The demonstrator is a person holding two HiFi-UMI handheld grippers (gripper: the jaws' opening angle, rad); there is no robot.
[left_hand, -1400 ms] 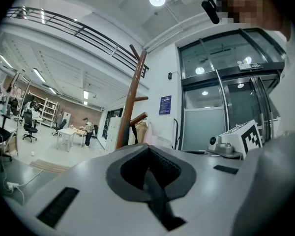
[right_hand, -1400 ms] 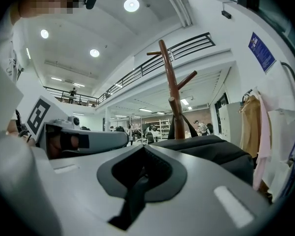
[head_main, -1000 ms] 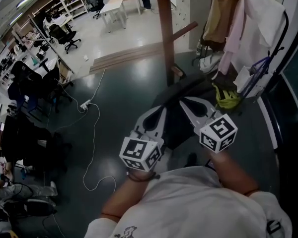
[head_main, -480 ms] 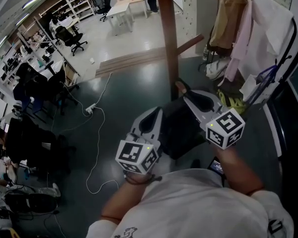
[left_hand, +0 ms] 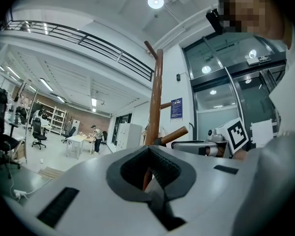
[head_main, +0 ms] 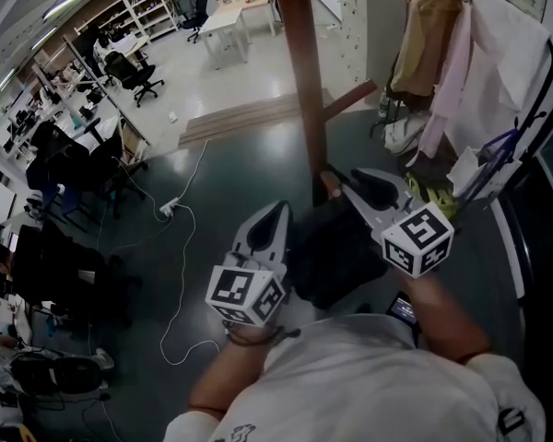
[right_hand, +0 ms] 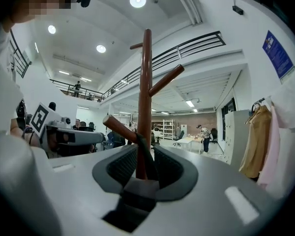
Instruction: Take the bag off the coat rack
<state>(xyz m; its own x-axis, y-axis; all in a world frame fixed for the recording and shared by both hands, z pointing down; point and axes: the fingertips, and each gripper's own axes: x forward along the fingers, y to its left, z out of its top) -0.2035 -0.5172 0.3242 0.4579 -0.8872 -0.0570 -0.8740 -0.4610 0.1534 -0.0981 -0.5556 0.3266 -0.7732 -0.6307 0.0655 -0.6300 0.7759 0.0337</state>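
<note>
A brown wooden coat rack [head_main: 300,81] stands ahead, its pole [right_hand: 146,82] rising between angled pegs. A dark bag [head_main: 336,261] hangs low between the two grippers. Its dark strap [right_hand: 148,168] runs down from a peg [right_hand: 119,128]. My right gripper [head_main: 355,180] is at that peg [head_main: 330,184], and its jaws are opening with the strap loose in the gap. My left gripper [head_main: 278,210] sits left of the bag, its jaws shut to a point with nothing seen between them. The pole [left_hand: 155,97] shows past them.
Coats [head_main: 433,44] hang on a rail at the right, with a yellow-green item [head_main: 426,191] on the floor below. Wooden planks [head_main: 249,113] lie beyond the rack. A white cable [head_main: 180,247] trails over the dark floor at the left. Office chairs and desks fill the far left.
The right gripper's jaws have parted around the strap near the peg. The left gripper has drifted slightly down and left. The bag hangs in the same place.
</note>
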